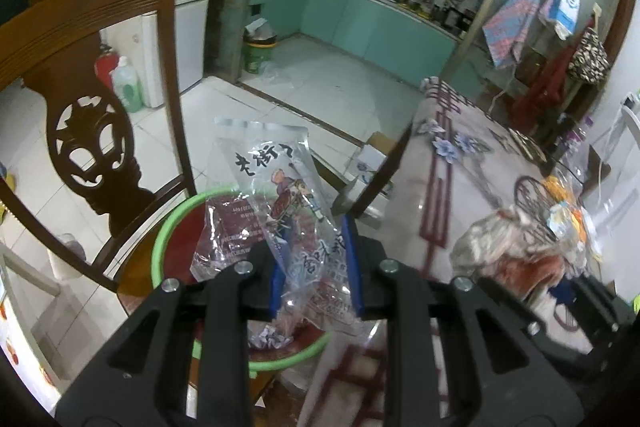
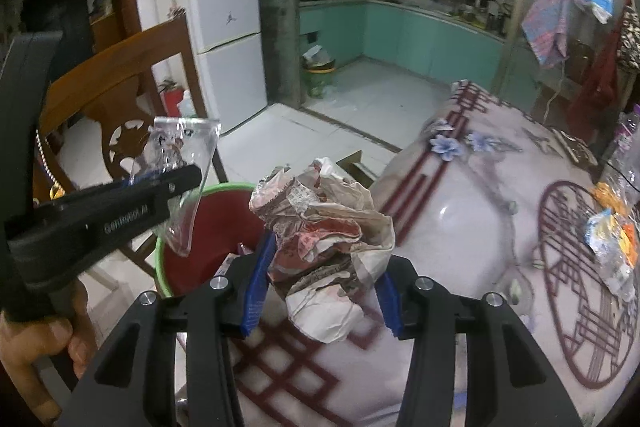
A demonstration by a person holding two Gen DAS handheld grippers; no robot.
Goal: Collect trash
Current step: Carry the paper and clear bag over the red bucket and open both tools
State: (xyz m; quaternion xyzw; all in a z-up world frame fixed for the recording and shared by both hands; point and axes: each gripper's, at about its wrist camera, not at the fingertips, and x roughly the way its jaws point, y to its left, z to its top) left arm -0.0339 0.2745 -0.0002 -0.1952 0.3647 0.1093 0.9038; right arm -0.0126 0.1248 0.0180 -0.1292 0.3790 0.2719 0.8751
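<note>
**Both grippers loaded, over bin edge**

Left gripper: jaws nearly closed, pinching clear printed snack wrapper, held above green-rimmed red bin beside wooden chair. Right gripper: jaws part-open, clamped on crumpled paper wad, just past the edge of the patterned table, near bin.

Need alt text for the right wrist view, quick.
The right gripper is shut on a crumpled paper wrapper at the edge of a patterned table. To its left, the left gripper holds a clear plastic bag over a green-rimmed red bin beside a wooden chair.
</note>
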